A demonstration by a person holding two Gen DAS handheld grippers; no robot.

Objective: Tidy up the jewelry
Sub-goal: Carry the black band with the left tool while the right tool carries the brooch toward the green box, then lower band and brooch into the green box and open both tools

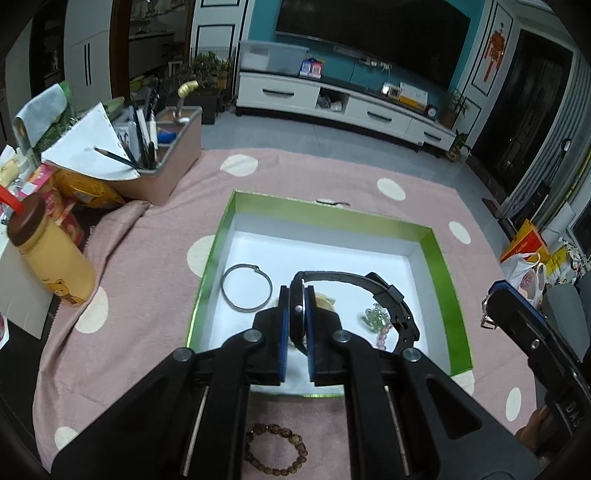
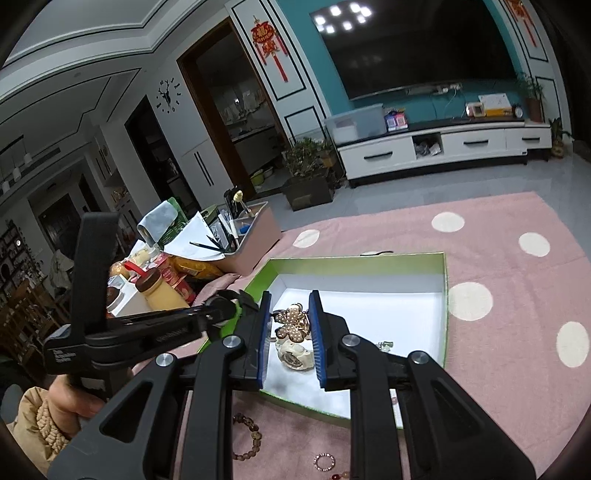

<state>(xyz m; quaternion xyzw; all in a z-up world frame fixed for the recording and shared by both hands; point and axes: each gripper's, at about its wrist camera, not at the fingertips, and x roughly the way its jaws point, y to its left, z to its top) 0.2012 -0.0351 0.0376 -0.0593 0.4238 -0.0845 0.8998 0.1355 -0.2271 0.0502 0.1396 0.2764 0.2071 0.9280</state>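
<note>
My left gripper [image 1: 296, 295] is clamped on the black watch [image 1: 373, 295], case pinched between the blue pads, strap arcing off to the right, held over the green-walled box [image 1: 439, 254]. My right gripper [image 2: 290, 325] is parted around a brown polka-dot flower clip [image 2: 291, 323]; can't tell if the pads touch it. A cream watch [image 2: 295, 356] lies on the box floor just below that. Also in the box: a silver bangle [image 1: 246, 293] at left, and green beads [image 1: 375, 315] beside the black strap. Outside it, on the pink dotted cloth [image 1: 155, 258], are a brown bead bracelet [image 1: 277, 454] near me and a small pink ring [image 2: 324, 462]. Left of the box: a pink organizer [image 1: 173, 166] with pencils, and a tan bottle [image 1: 48, 254]. Beyond: grey floor, white TV cabinet [image 1: 332, 103], dark TV [image 1: 369, 33] on a teal wall.
</note>
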